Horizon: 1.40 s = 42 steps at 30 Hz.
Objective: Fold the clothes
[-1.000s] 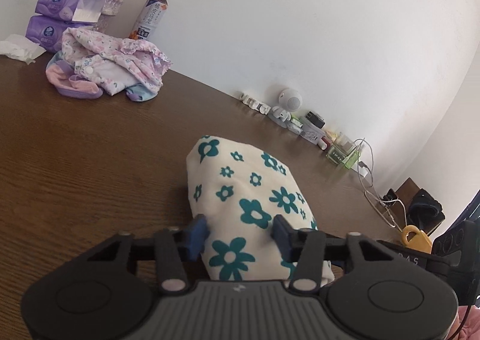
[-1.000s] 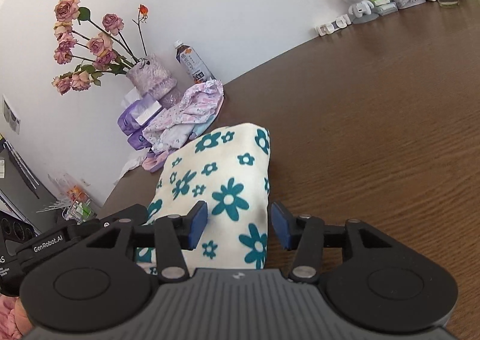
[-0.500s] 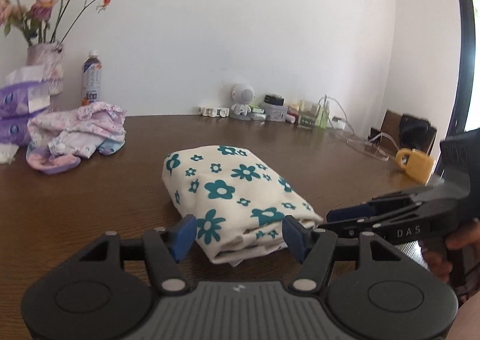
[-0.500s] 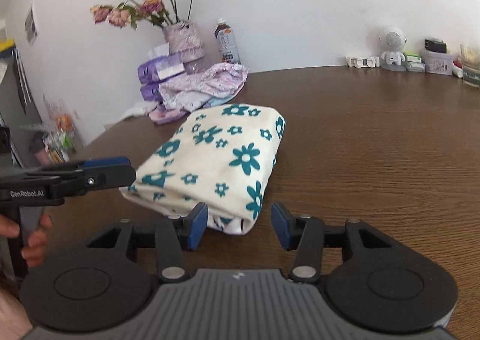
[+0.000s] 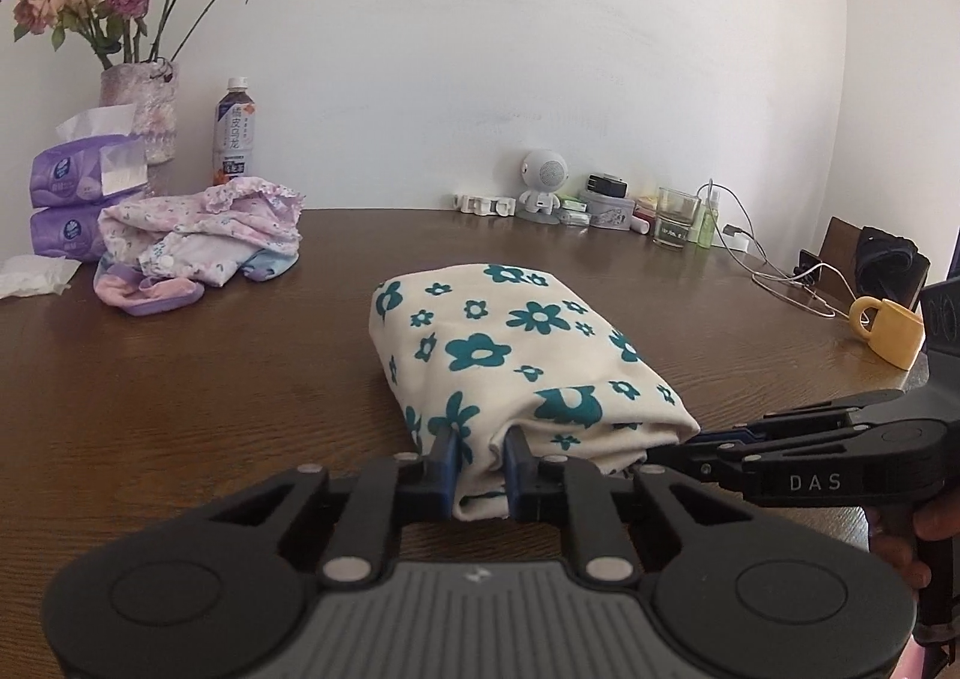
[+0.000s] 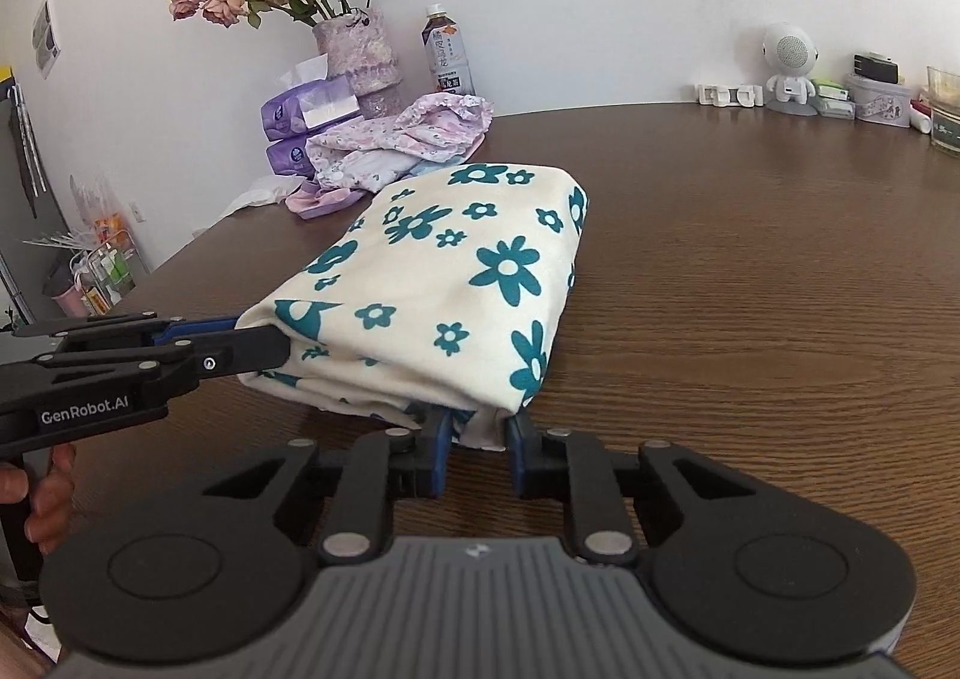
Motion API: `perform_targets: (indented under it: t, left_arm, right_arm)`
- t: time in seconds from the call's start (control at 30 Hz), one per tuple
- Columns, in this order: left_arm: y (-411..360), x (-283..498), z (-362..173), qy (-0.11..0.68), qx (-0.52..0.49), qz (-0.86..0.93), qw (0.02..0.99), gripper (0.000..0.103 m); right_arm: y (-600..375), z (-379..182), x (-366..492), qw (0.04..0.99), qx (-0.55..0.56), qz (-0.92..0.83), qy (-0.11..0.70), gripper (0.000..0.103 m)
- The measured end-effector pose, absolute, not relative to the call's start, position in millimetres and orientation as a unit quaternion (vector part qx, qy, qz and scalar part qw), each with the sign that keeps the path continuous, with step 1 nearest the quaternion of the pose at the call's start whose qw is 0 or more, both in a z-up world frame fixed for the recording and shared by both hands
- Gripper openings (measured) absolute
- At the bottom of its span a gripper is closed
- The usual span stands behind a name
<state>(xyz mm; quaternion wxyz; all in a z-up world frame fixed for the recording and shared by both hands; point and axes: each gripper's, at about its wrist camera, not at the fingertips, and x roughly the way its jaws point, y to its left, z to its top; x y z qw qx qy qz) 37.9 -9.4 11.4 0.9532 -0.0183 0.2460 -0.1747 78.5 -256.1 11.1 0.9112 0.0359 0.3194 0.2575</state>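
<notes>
1. My left gripper (image 5: 478,460) has its jaws closing, and the blue pads (image 5: 445,457) pinch the near open edge of the folded cream cloth with teal flowers (image 5: 510,355).
2. My right gripper (image 6: 474,448) does likewise: its jaws are closing, with the other near corner of that cloth caught between them.
3. The cloth lies on the dark brown wooden table (image 5: 180,379) and stretches away from both sets of jaws.
4. In the left wrist view the right gripper comes in from the right and meets the cloth's near right corner.
5. Farther off, left of the left jaws, a crumpled pink and lilac floral garment (image 5: 198,241) lies well apart from the cloth.
6. Behind it, stacked purple tissue packs (image 5: 78,193), a plastic drink bottle (image 5: 235,130) and a vase of dried pink roses (image 5: 139,103) stand by the white wall.
7. Far right of the jaws sits a yellow mug (image 5: 888,332).
</notes>
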Motion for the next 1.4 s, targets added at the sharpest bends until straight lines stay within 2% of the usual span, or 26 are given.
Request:
perform_targets:
  t: [0.17,0.3,0.33,0.43,0.5,0.57,0.7,0.8,0.87,0.9,0.97,1.0,1.03,1.17,1.4]
  left_arm:
    - [-8.8,28.0,11.0,0.245,-0.009,-0.169,0.955,0.035]
    - [-3.4,27.9,7.2,0.253,-0.017,-0.153,0.955,0.035]
    - [-1.7,28.8,7.1,0.252,-0.023,-0.149,0.956,0.035]
    - [-2.6,30.2,9.0,0.246,-0.033,-0.158,0.956,0.011]
    - [-3.5,32.5,8.4,0.249,-0.042,-0.161,0.954,0.007]
    - [-1.3,37.0,5.8,0.261,-0.061,-0.164,0.949,0.006]
    - [5.3,42.1,2.4,0.278,-0.098,-0.167,0.941,0.007]
    - [10.0,38.6,5.3,0.274,-0.116,-0.168,0.940,0.016]
    - [9.9,33.5,9.0,0.260,-0.109,-0.169,0.945,0.031]
    - [8.2,32.8,10.1,0.256,-0.100,-0.166,0.947,0.031]
    - [6.0,34.5,10.1,0.257,-0.092,-0.163,0.948,0.030]
    - [6.2,37.9,8.2,0.265,-0.097,-0.164,0.945,0.026]
    - [7.3,41.9,5.5,0.276,-0.107,-0.168,0.940,0.010]
    - [12.4,47.9,0.1,0.289,-0.134,-0.170,0.932,0.009]
    - [21.2,50.7,-8.6,0.305,-0.177,-0.166,0.921,0.009]
  right_arm:
    - [-259.3,12.9,76.3,0.911,0.038,0.257,0.320,0.020]
    - [-263.4,15.7,72.7,0.915,0.036,0.255,0.311,0.022]
    - [-263.0,15.6,73.0,0.915,0.034,0.254,0.310,0.022]
    - [-258.9,14.9,73.6,0.915,0.029,0.257,0.309,0.022]
    - [-254.7,13.9,74.1,0.914,0.024,0.261,0.310,0.018]
    - [-249.2,14.1,72.5,0.916,0.010,0.258,0.306,0.014]
    - [-244.0,15.2,69.7,0.918,-0.011,0.255,0.303,0.013]
    - [-245.1,16.8,66.7,0.918,-0.020,0.256,0.302,0.016]
    - [-248.0,18.7,64.1,0.919,-0.020,0.256,0.298,0.016]
    - [-250.1,19.6,63.0,0.920,-0.019,0.255,0.296,0.016]
    - [-251.2,20.7,63.2,0.922,-0.018,0.254,0.293,0.016]
    - [-250.5,20.7,64.0,0.922,-0.019,0.254,0.293,0.016]
    - [-249.9,20.7,64.7,0.922,-0.019,0.253,0.293,0.016]
    - [-242.4,18.1,65.6,0.923,-0.038,0.251,0.291,0.011]
    - [-239.3,17.6,62.6,0.926,-0.070,0.239,0.282,0.009]
